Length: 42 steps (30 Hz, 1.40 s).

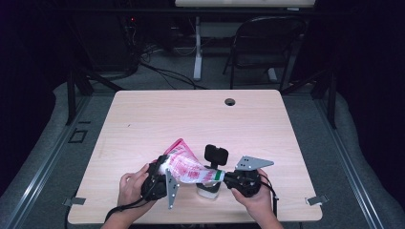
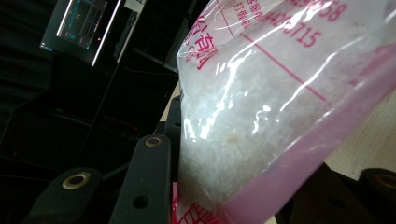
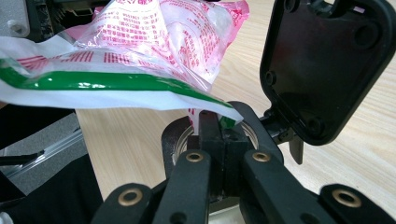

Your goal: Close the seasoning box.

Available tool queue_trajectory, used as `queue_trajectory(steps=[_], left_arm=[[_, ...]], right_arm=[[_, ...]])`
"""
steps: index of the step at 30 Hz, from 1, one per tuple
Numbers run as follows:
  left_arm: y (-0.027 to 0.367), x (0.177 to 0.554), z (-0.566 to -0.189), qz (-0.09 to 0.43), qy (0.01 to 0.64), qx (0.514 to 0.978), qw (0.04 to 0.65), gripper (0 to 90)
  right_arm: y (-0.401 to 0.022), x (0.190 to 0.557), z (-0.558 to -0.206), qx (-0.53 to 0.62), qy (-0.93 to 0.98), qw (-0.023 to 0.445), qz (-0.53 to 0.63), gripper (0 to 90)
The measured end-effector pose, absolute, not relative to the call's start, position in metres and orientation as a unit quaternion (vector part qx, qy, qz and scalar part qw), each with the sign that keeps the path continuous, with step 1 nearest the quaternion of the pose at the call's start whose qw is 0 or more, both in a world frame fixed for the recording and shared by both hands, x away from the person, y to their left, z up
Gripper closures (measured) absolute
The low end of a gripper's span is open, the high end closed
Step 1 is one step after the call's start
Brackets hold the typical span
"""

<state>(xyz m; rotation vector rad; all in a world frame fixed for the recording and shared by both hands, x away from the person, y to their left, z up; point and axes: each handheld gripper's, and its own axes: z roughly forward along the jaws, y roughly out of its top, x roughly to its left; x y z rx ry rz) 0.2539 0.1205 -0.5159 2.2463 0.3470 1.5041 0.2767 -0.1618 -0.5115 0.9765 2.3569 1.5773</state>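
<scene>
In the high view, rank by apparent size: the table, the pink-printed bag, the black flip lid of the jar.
1. The table, by far the largest.
2. The bag, held between the two grippers.
3. The black lid, standing open above the jar, smallest.

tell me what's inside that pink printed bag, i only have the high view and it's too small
observer: The left gripper view shows loose white grains filling the clear plastic bag; I cannot tell what kind they are.
operator: is the mouth end actually pinched
observer: Yes. In the right gripper view the right gripper is shut on the bag's edge, just under its green strip.
operator: what's below that pinch
observer: The open mouth of the jar lies directly beneath the shut jaws, with its black lid flipped up beside them.
</scene>
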Motion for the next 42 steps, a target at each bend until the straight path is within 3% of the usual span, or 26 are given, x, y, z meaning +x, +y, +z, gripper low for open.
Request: queue_trajectory(steps=[42], left_arm=[[0.1144, 0.2475, -0.5061, 0.574, 0.090, 0.792, 0.184, 70.4]], right_arm=[[-0.1608, 0.2757, -0.5154, 0.326, 0.793, 0.079, 0.509, 90.0]])
